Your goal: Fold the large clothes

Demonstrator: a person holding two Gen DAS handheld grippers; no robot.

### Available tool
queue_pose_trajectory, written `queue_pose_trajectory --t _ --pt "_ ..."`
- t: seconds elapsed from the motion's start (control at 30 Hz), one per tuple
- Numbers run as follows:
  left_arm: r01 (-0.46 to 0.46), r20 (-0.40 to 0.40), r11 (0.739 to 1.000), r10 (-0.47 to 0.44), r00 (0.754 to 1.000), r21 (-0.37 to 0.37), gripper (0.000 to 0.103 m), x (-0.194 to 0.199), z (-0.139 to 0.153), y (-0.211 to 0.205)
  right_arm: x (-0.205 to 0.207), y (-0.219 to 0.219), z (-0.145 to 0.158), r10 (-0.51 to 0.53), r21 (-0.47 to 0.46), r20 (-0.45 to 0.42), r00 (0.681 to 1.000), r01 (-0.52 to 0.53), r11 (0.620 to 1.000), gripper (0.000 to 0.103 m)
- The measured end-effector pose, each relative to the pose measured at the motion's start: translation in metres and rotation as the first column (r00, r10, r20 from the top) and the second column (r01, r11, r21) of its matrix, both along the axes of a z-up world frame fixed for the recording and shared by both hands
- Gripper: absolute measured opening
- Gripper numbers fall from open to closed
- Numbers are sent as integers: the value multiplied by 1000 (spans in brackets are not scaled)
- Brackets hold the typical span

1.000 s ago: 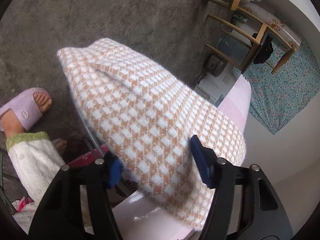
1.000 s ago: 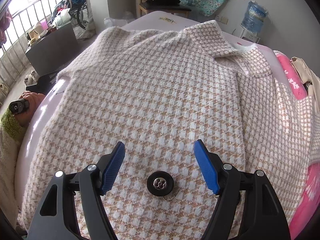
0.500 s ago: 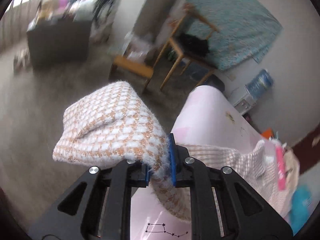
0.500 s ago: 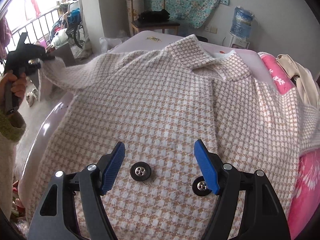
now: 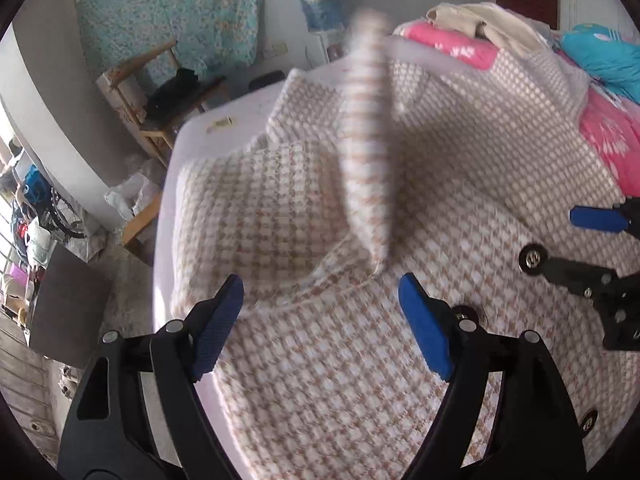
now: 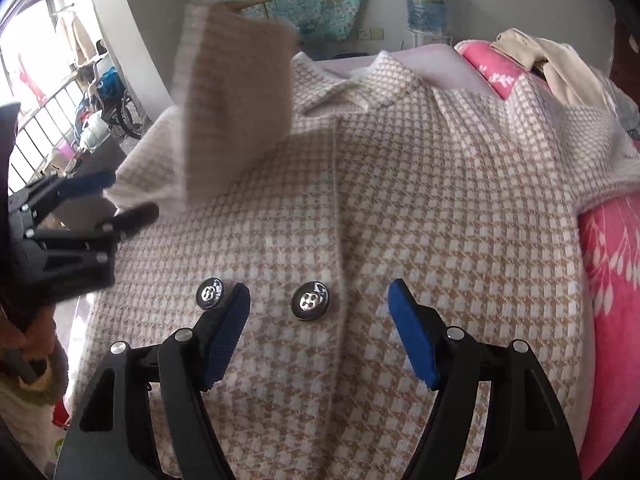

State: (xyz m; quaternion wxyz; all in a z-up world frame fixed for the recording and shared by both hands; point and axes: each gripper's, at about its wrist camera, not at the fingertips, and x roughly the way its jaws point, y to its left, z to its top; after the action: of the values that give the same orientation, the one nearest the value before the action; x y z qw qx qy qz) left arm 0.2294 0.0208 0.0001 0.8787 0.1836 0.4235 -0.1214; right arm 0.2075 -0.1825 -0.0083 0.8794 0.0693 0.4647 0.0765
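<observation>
The checked coat [image 6: 400, 208] is lying buttoned across the pale bed [image 5: 188, 148] – its sleeve [image 6: 236, 120] (blurred) is hanging in mid-air, just let go as the left gripper [image 5: 320, 320] has been opening – while the right gripper [image 6: 318, 332] is hovering wide and empty over two dark buttons [image 6: 310, 301].

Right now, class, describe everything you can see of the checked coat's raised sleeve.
The sleeve is fuzzy knit-like cloth in a tan-and-white check, like the rest of the coat lying buttoned on the bed. It is blurred, up in the air over the coat's chest, joined to it at the shoulder. The left gripper has just been opening; its jaws stand apart with nothing between them, so nothing grips the sleeve. Its cuff end points upward.
</observation>
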Motion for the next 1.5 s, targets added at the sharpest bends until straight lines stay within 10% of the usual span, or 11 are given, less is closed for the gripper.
queue_pose_trajectory --t 0.57,1.5 --pt "-249 -185 958 222 957 -139 96 14 -55 67 15 5 -35 36 -36 -81 996 -39 999 97" --pt "-253 -202 959 224 953 -130 96 22 -58 59 17 9 -37 33 -76 -84 996 -40 996 97"
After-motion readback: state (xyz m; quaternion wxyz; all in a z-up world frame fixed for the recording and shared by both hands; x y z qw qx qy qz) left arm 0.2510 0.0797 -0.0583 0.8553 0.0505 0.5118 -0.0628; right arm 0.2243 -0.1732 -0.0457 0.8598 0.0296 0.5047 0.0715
